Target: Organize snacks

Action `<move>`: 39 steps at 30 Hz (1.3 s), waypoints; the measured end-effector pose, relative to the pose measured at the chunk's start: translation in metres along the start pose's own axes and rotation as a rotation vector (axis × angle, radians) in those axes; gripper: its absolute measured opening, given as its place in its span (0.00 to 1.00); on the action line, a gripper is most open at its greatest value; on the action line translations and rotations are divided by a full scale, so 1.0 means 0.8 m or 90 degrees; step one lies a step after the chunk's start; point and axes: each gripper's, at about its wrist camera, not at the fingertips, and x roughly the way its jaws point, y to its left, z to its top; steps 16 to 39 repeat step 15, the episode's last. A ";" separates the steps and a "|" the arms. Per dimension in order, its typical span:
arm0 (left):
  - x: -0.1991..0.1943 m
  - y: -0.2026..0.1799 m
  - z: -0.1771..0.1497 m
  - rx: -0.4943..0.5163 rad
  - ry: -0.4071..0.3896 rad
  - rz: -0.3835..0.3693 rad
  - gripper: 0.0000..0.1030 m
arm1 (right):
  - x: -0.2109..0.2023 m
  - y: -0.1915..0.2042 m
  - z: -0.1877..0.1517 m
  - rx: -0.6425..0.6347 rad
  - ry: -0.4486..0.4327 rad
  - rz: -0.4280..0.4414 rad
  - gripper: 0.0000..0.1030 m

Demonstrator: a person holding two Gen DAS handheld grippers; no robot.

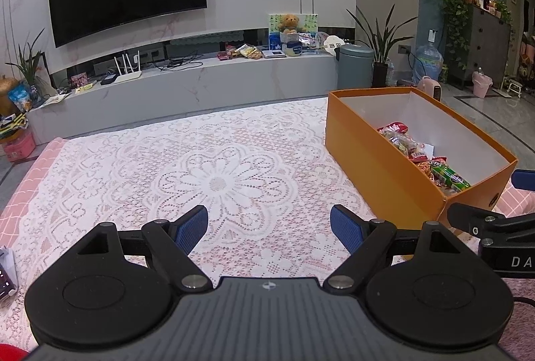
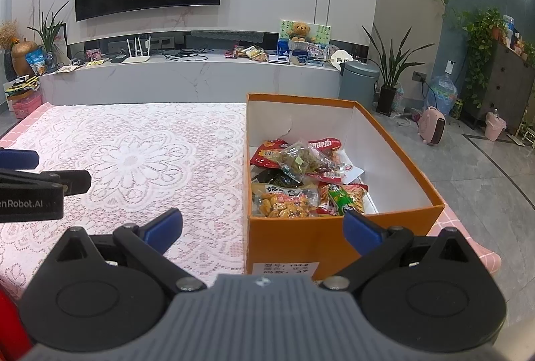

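Both claws hang over a desk covered with a white lace cloth laid on pink checked fabric. The left claw stands wide, its blue pads spread apart with nothing between them, above the bare lace with the big flower pattern. The right claw is just as wide and empty, poised just in front of the near end wall of an orange cardboard box, which carries a white label. The box sits at the right side of the desk, lid off, white inside. All the snacks lie inside it, piled toward the near end: red packets, a clear bag of greenish pieces, a bag of golden nuts or crisps, and a green-wrapped roll resting on top nearest the right claw. From the left wrist view the box is off to the right, with the right claw's black arm just beside its near corner.
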 end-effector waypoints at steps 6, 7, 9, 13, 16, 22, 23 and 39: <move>-0.001 0.002 0.000 -0.009 0.003 -0.004 0.94 | -0.001 0.000 0.000 0.000 -0.001 0.000 0.97; -0.002 0.002 0.000 -0.010 0.003 -0.004 0.94 | -0.001 0.001 0.000 0.000 -0.001 0.000 0.97; -0.003 0.002 -0.001 -0.006 -0.003 0.000 0.94 | -0.001 0.000 0.000 -0.001 0.000 0.000 0.97; -0.004 0.003 -0.002 -0.005 -0.013 0.005 0.94 | -0.003 0.001 0.000 -0.003 -0.001 0.000 0.97; -0.004 0.006 -0.002 -0.012 -0.011 0.003 0.94 | -0.004 0.002 0.001 -0.005 -0.001 0.000 0.97; -0.004 0.006 -0.002 -0.012 -0.011 0.003 0.94 | -0.004 0.002 0.001 -0.005 -0.001 0.000 0.97; -0.004 0.006 -0.002 -0.012 -0.011 0.003 0.94 | -0.004 0.002 0.001 -0.005 -0.001 0.000 0.97; -0.004 0.006 -0.002 -0.012 -0.011 0.003 0.94 | -0.004 0.002 0.001 -0.005 -0.001 0.000 0.97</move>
